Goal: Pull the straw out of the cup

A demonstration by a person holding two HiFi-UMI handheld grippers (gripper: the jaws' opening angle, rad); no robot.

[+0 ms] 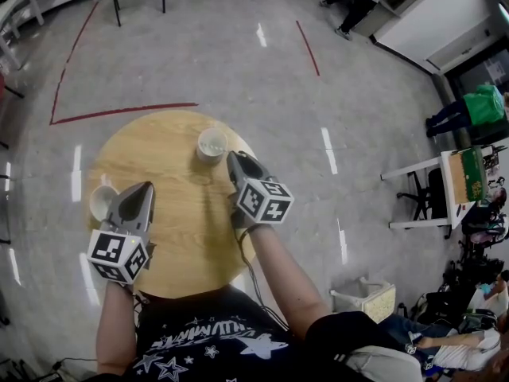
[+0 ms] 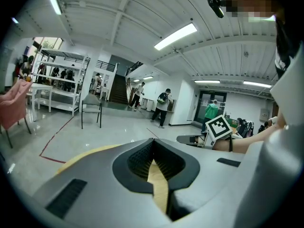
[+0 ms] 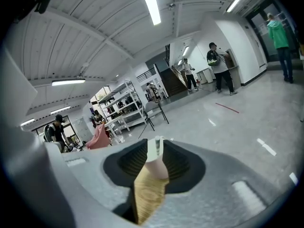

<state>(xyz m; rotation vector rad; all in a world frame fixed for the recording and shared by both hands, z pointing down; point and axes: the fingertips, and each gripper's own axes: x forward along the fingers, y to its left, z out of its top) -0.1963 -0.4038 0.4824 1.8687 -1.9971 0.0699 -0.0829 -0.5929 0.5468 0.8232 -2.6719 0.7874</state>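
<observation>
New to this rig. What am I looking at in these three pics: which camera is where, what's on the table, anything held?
No robot: a person holds a two-jaw gripper in each hand, each bearing a cube with square markers. The head view looks down from the person's head: left gripper at left, right gripper at right. The other two views come from cameras riding on each gripper, looking along its jaws. On the round wooden table stand a far white cup, just ahead of the right gripper, and a left white cup beside the left gripper. The right gripper view shows the far cup through its open jaws, a thin straw standing in it; the pads do not touch it. The left gripper's jaws look closed on nothing. Nothing is held.
</observation>
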